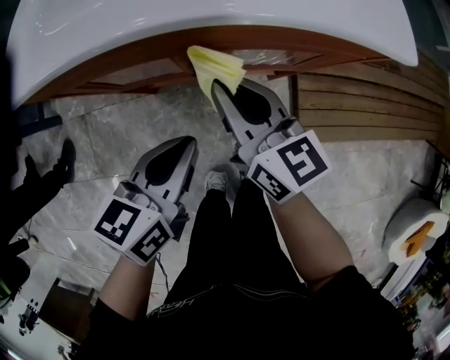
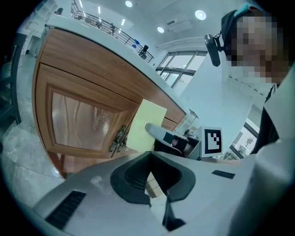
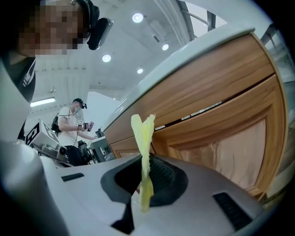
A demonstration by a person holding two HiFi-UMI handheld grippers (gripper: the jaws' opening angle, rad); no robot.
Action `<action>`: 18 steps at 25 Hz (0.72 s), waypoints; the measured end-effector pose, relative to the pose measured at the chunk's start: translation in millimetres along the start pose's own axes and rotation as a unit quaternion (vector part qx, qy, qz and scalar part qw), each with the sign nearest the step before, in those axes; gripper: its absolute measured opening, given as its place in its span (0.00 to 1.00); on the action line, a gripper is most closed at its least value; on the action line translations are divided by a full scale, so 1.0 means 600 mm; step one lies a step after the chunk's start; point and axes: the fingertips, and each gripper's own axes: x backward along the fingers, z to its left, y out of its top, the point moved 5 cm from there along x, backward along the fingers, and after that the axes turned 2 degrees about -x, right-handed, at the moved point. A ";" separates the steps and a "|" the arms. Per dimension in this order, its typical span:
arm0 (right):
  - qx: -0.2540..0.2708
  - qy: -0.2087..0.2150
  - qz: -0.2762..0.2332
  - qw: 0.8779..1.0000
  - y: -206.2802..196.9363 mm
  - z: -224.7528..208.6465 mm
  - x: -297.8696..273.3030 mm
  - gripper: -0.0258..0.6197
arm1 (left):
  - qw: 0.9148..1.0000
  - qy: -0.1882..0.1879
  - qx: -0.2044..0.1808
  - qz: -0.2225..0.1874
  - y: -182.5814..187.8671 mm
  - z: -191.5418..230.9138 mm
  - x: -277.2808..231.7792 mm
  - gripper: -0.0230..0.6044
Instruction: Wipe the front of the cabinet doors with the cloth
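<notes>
— Where is the thin pale-yellow cloth [image 1: 215, 66]?

— In the right gripper [image 1: 219, 87]. The right gripper view shows its jaws closed on it, the cloth [image 3: 144, 137] standing up between them as a narrow folded strip.

— And where does that put it against the brown wooden cabinet door [image 2: 78, 122]?

— High up, just under the overhang of the white curved tabletop [image 1: 211, 21]. In the left gripper view the cloth [image 2: 145, 124] hangs flat before the wood, just beside the ornate dark metal handle [image 2: 118, 138] at the door's edge. Whether it presses on the wood, I cannot tell.

— The left gripper [image 1: 185, 145]?

— Lower and nearer the person's body, well apart from the cabinet, over the grey marbled floor [image 1: 105, 126]. Its jaws are brought together with nothing between them; its own view shows the left gripper [image 2: 150, 159] empty, pointing toward the door's glossy panel.

— Anything else nearby?

— The right gripper view shows the cabinet door [image 3: 230, 143] close on its right, and the person's pale shoe [image 1: 216, 181] sits on the floor between the two grippers.
</notes>
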 end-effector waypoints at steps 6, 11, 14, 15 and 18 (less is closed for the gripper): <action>-0.007 -0.010 -0.001 1.000 0.001 -0.020 -0.012 0.10 | 1.000 0.006 0.005 0.005 0.003 0.003 -0.013 0.05; -0.010 -0.017 -0.001 1.000 -0.001 -0.039 -0.010 0.10 | 1.000 0.008 0.006 0.009 0.003 -0.003 -0.027 0.05; -0.010 -0.021 -0.002 1.000 0.000 -0.044 -0.010 0.10 | 1.000 0.008 0.008 0.012 0.001 -0.002 -0.030 0.05; -0.011 -0.022 -0.003 1.000 0.000 -0.045 -0.009 0.10 | 1.000 0.007 0.009 0.013 0.000 -0.002 -0.030 0.05; -0.011 -0.026 -0.005 1.000 0.000 -0.048 -0.009 0.10 | 1.000 0.006 0.013 0.016 -0.005 0.001 -0.031 0.05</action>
